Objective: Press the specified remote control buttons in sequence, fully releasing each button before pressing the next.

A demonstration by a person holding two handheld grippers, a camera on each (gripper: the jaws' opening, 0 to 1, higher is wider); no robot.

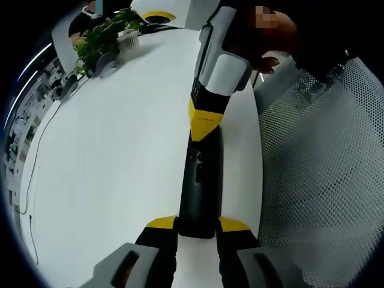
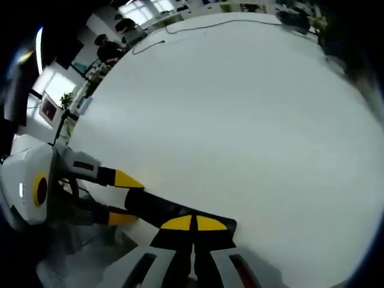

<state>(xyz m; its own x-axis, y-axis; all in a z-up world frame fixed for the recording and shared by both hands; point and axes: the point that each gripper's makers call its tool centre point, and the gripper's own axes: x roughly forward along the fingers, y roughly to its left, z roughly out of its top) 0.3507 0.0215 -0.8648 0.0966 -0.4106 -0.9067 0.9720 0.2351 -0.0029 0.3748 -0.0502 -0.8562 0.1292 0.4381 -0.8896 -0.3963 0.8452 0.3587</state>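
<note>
Two yellow-tipped tongs meet on one long black plastic remote control (image 1: pixel 200 186) lying on the white table (image 1: pixel 114 174): my left gripper (image 1: pixel 198 227) pinches its near end, my right gripper (image 2: pixel 193 223), jaws pressed together, touches its far end.

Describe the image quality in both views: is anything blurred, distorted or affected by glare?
Left gripper view: the remote is sharp; fisheye bends the table edge. Right gripper view: softer, its upper right corner smeared, the white table bright and nearly featureless; the window is overexposed.
</note>
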